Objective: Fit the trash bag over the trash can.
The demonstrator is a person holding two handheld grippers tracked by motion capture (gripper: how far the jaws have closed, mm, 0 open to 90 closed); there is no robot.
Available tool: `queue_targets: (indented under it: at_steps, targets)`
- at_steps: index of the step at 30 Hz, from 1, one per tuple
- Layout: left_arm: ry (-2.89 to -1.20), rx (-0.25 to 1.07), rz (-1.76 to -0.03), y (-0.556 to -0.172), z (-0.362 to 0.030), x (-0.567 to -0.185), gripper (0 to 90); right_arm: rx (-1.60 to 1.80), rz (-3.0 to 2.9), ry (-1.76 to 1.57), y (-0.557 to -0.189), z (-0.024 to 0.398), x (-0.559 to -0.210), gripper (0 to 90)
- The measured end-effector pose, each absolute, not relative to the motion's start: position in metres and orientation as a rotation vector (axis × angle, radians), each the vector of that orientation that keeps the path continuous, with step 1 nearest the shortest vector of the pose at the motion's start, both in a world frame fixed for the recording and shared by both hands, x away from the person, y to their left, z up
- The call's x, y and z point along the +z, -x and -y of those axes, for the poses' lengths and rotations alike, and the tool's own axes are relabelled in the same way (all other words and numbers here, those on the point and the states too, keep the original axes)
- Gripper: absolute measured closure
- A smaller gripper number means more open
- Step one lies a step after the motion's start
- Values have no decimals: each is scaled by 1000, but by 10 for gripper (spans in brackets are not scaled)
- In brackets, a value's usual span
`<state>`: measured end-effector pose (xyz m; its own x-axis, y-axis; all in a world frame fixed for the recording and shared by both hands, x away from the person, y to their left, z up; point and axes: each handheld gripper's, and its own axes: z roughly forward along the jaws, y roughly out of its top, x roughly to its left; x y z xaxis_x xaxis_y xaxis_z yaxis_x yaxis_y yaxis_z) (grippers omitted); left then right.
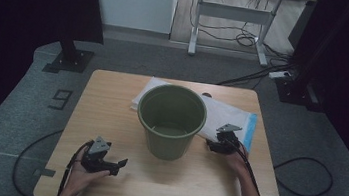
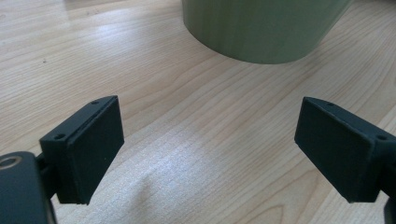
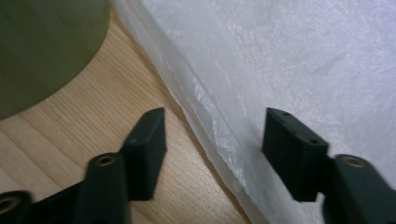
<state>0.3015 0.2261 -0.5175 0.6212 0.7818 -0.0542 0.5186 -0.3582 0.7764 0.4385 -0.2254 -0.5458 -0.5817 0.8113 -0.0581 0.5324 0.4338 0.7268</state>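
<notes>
A green plastic bucket (image 1: pixel 171 120) stands upright and empty in the middle of the wooden table (image 1: pixel 111 100). Behind it and to its right lies a flat white plastic bag (image 1: pixel 225 117) with a blue strip along its right end. My right gripper (image 1: pixel 211 144) sits low at the bag's near edge, just right of the bucket. In the right gripper view its jaws (image 3: pixel 212 140) stand apart astride the bag's folded edge (image 3: pixel 205 112), the pads clear of it, with the bucket wall (image 3: pixel 42 51) at the left. My left gripper (image 1: pixel 118 166) rests open at the front left over bare wood (image 2: pixel 210 149), the bucket's base (image 2: pixel 261 28) ahead.
A cable trails from each gripper off the table's front. Beyond the table, on grey carpet, are a black stand base (image 1: pixel 69 60), a pale desk frame (image 1: pixel 233 9) with loose cables under it, and a looped cable (image 1: pixel 304 174) at the right.
</notes>
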Motion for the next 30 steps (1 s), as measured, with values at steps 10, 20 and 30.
queue_targets:
  at_steps: [10,20,30]
  targets:
    - [-2039,428,-1048,-305,-226,-520,125,940,-2251,-1211,-426,243,-541,887]
    - [-2008,415,-1012,-307,-224,-516,138,1016,-2162,-1244,-353,281,-535,888]
    - [-2018,409,-1011,-309,-221,-518,141,998,-2116,-1335,-295,325,-537,888]
